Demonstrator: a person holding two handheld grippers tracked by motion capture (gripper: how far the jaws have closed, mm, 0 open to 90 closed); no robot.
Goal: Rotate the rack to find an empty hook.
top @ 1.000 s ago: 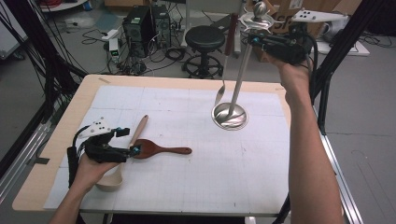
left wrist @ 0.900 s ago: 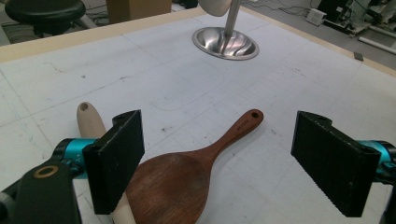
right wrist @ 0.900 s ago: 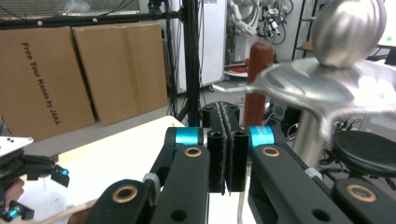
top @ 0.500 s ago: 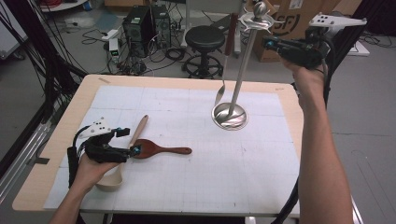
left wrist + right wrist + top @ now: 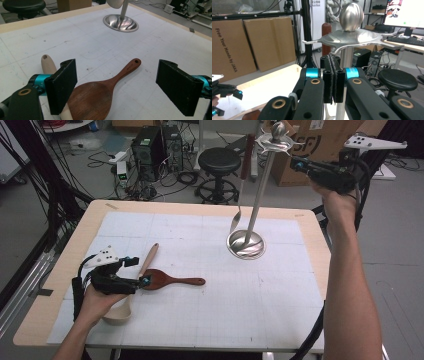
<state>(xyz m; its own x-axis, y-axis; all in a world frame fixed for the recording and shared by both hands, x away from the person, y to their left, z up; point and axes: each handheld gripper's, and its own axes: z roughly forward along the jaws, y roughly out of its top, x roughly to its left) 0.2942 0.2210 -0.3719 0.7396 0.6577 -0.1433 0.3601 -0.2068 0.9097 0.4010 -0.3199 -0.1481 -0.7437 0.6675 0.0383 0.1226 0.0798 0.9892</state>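
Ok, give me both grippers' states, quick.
Left gripper: open, jaws either side of the dark wooden spoon, not gripping.
Right gripper: shut, empty.

Black stool [image 5: 219,161] & PC towers [image 5: 148,145] behind table [image 5: 310,227]; cardboard boxes [image 5: 249,42] at back.

High view looks down — both gripper views sit close, sharing the steel stand [image 5: 247,242].

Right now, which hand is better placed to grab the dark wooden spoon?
Left. Its gripper has open fingers straddling the dark wooden spoon on the table. The right gripper is shut, up beside the stand's top.
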